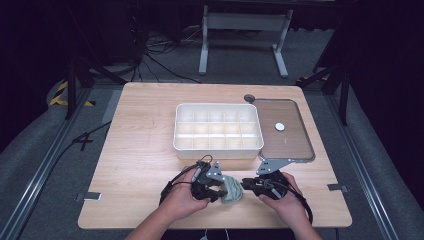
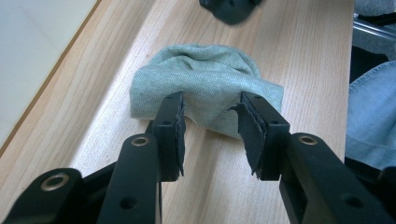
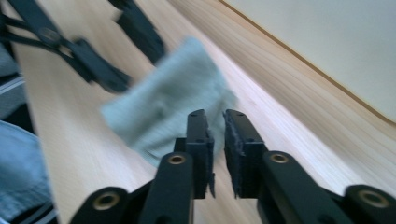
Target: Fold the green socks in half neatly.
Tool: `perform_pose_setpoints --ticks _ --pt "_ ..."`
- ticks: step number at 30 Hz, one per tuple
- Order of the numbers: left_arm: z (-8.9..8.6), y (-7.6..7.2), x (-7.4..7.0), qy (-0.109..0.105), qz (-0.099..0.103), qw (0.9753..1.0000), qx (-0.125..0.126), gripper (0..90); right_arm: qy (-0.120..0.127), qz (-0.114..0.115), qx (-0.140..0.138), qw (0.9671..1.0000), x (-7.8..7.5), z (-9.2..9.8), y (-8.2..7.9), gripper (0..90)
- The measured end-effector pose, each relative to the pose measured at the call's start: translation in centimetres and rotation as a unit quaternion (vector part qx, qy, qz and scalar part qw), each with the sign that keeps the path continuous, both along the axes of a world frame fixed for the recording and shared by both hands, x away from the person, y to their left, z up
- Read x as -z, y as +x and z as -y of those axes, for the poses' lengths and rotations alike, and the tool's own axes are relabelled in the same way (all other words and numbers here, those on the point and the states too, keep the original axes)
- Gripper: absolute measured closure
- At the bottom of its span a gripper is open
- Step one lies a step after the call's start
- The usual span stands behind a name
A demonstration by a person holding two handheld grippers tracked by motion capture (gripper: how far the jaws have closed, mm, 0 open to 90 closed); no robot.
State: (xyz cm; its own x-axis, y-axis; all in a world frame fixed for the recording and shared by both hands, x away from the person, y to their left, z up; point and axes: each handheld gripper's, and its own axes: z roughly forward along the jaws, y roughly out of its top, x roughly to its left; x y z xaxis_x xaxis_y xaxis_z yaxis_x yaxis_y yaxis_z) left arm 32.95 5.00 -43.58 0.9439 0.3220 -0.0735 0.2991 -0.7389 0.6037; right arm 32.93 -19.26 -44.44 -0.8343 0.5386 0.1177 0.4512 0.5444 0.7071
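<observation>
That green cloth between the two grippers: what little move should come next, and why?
Probably close the left gripper on the green cloth. Its fingers stand open with the cloth's near edge between their tips, nothing gripped yet. The right gripper is nearly shut beside the cloth, apparently holding none of it.

Bright tabletop, dark surroundings — right view blurred

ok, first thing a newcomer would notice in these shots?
The crumpled grey-green cloth at the near table edge, with the left gripper open against it and the right gripper nearly shut at its other side. Behind it sits an empty white compartment tray, its lid beside it.
</observation>
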Motion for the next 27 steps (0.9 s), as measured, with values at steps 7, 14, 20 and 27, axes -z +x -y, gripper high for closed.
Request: perform_pose_setpoints --ticks 7,14,20,27 --pt "0.3 0.0 0.2 0.002 0.004 1.0 0.009 61.7 -0.018 -0.022 -0.012 0.9995 1.4 -0.7 0.4 89.5" --pt "0.8 -0.1 0.5 -0.002 0.005 0.9998 0.019 61.5 -0.038 -0.015 -0.05 0.9979 1.7 -3.1 -0.6 89.3" --pt "1.6 -0.3 0.8 0.011 0.019 0.9992 0.032 60.4 -0.027 -0.03 -0.05 0.9979 1.9 -3.1 -0.4 88.8" --pt "2.4 -0.5 1.0 0.021 0.024 0.9991 0.028 59.7 -0.023 -0.043 -0.042 0.9979 2.1 -2.9 -0.2 88.8"
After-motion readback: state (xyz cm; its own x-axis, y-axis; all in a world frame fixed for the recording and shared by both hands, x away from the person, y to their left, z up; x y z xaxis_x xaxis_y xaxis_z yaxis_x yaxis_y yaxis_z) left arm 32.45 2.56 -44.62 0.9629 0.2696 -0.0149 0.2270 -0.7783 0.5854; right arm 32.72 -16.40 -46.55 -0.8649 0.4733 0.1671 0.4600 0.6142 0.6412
